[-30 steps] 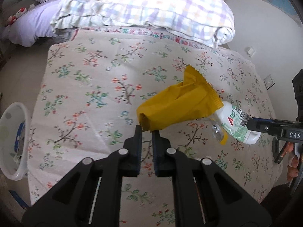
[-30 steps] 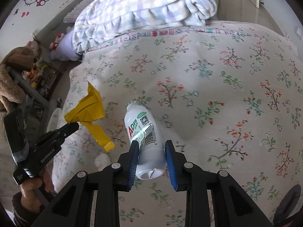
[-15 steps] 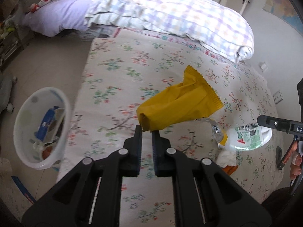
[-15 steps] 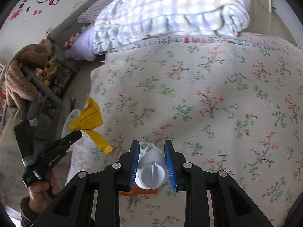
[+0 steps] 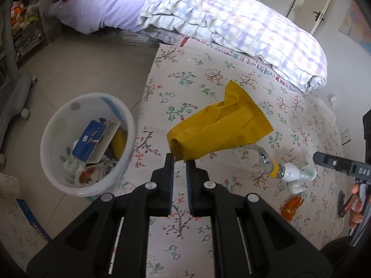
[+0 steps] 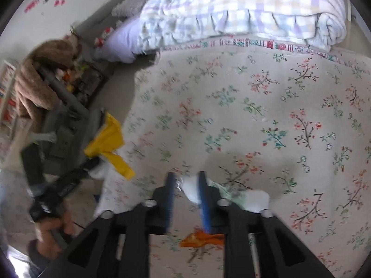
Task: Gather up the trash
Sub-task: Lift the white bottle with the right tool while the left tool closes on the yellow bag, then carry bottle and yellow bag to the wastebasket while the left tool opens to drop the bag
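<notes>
Above the flowered bed (image 5: 204,88), two tongs were in play and two pieces of trash were lifted. Left tongs (image 5: 179,162) were clenched on the corner of one yellow wrapper (image 5: 220,127), which hung in the air over the bedspread near its edge. Right tongs (image 6: 185,185) had just been spreading their jaws; one white bottle (image 6: 231,193), blurred, sat tilted between and beside the blue pads, and whether they pressed on it could not be told. In the left wrist view that bottle (image 5: 294,173) showed just ahead of the right tongs' tip, over the bed. One orange scrap (image 5: 291,208) lay on the bedspread below the bottle, with a small white crumpled bit just above it. One folded plaid quilt (image 5: 243,30) rested at the far end of the bed. On the floor beside the bed stood one white bin (image 5: 69,185), holding a blue-and-white carton, something yellow and several crumpled papers and wrappers.
</notes>
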A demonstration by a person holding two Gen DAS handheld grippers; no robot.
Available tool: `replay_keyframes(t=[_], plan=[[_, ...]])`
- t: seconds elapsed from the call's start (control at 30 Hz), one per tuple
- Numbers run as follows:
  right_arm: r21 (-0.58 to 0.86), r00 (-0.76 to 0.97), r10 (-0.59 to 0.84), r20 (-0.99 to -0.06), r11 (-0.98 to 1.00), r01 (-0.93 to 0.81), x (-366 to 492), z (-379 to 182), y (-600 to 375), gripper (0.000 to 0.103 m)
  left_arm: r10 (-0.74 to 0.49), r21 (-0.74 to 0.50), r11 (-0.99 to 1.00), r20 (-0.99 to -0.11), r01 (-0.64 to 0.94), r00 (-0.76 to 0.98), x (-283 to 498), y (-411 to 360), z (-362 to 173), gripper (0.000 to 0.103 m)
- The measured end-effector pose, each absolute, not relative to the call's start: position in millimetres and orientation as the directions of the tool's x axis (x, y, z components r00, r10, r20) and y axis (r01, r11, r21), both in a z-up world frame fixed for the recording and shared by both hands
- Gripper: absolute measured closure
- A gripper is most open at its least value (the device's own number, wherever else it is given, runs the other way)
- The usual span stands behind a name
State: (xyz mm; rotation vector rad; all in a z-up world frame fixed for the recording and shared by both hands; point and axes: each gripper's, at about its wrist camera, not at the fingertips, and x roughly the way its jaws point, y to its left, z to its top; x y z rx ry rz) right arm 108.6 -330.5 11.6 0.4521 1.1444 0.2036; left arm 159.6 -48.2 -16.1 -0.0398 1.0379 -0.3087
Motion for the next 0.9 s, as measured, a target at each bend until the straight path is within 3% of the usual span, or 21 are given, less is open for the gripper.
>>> replay_keyframes(t=[0.03, 0.1, 0.47, 0.6, 0.67, 0.73, 0.9], plan=[[0.41, 0.397, 0.352, -0.847, 0.91, 0.067, 108.6, 8.3, -328.8, 0.04, -0.269, -0.176, 0.956, -0.842, 0.233, 0.467, 159.3, -47.7, -15.9, 0.092], [0.36, 0.39, 0.311, -0.866, 0.931, 0.055, 107.5, 3.0, -329.1, 0.028, -0.269, -0.177, 0.956, -0.845, 0.233, 0.463, 157.8, -45.3, -16.2, 0.092], [0.111, 0.305, 0.156, -0.939, 0.981, -0.159, 103.9, -27.0, -288.7, 0.028, -0.271, -0.178, 0.955, -0.851, 0.237, 0.449, 155.5, -44.1, -17.4, 0.092], [0.039, 0.311, 0.092, -0.946, 0.984, -0.175, 109.8, -39.9, -277.5, 0.031, -0.267, -0.175, 0.956, -0.855, 0.238, 0.445, 154.6, -45.8, -18.9, 0.092], [0.018, 0.312, 0.072, -0.947, 0.985, -0.173, 111.9, -44.9, -277.3, 0.049, -0.265, -0.173, 0.956, -0.856, 0.238, 0.444, 154.1, -45.4, -19.5, 0.092], [0.028, 0.322, 0.078, -0.943, 0.987, -0.158, 113.7, -44.7, -280.3, 0.057, -0.263, -0.173, 0.957, -0.855, 0.233, 0.447, 154.1, -43.5, -18.7, 0.092], [0.046, 0.385, 0.078, -0.92, 0.995, -0.092, 116.2, -25.2, -293.6, 0.065, -0.256, -0.185, 0.964, -0.848, 0.193, 0.465, 156.5, -31.0, -14.3, 0.092]])
